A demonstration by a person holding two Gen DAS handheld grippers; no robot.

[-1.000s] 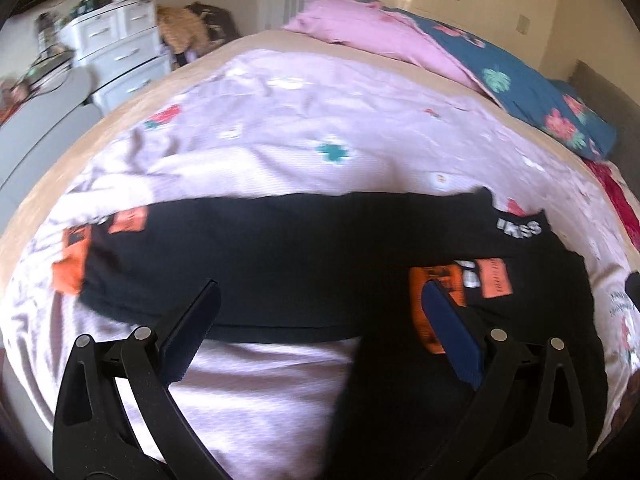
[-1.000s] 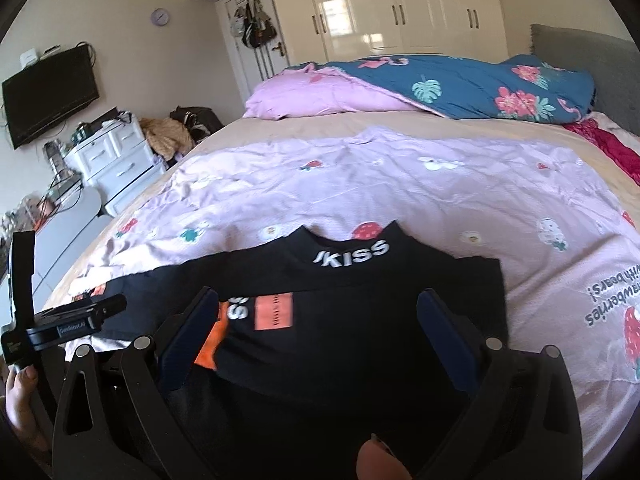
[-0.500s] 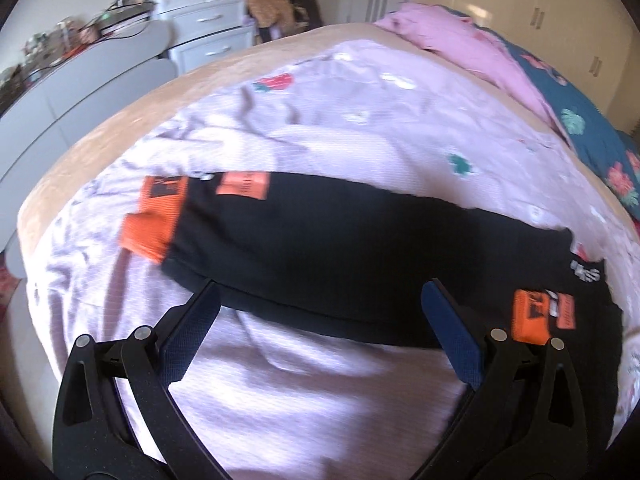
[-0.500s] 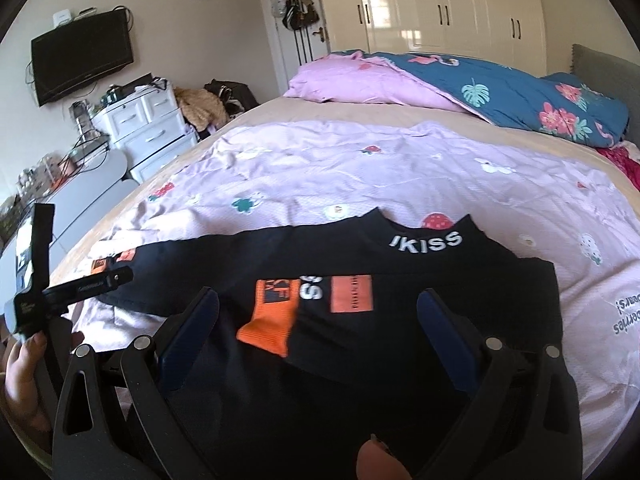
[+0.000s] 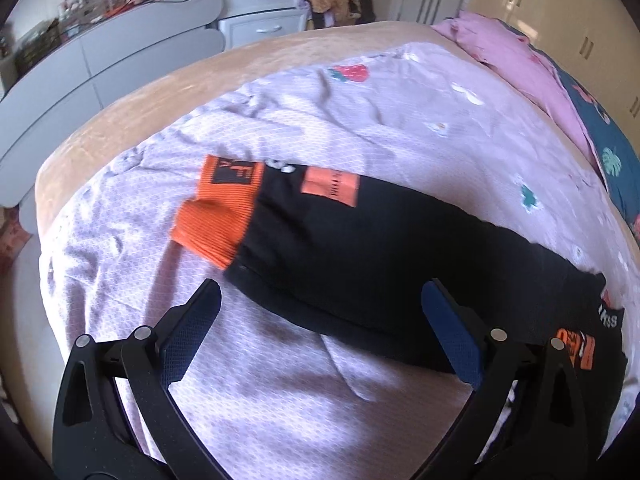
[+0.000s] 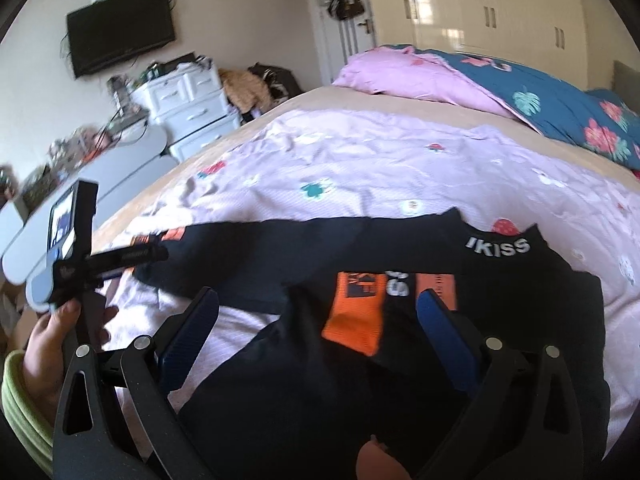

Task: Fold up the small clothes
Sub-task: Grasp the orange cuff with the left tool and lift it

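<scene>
Left gripper (image 5: 320, 316) swung left along the black top's (image 5: 380, 256) sleeve toward its orange cuff (image 5: 216, 216). Both it and right gripper (image 6: 318, 320) gape wide, holding nothing.

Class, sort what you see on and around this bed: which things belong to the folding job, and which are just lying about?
Belongs to the job:
black top
its outstretched sleeve with the orange cuff
left gripper, open
right gripper, open

Just lying about:
blue floral duvet
white drawers
wall TV
</scene>
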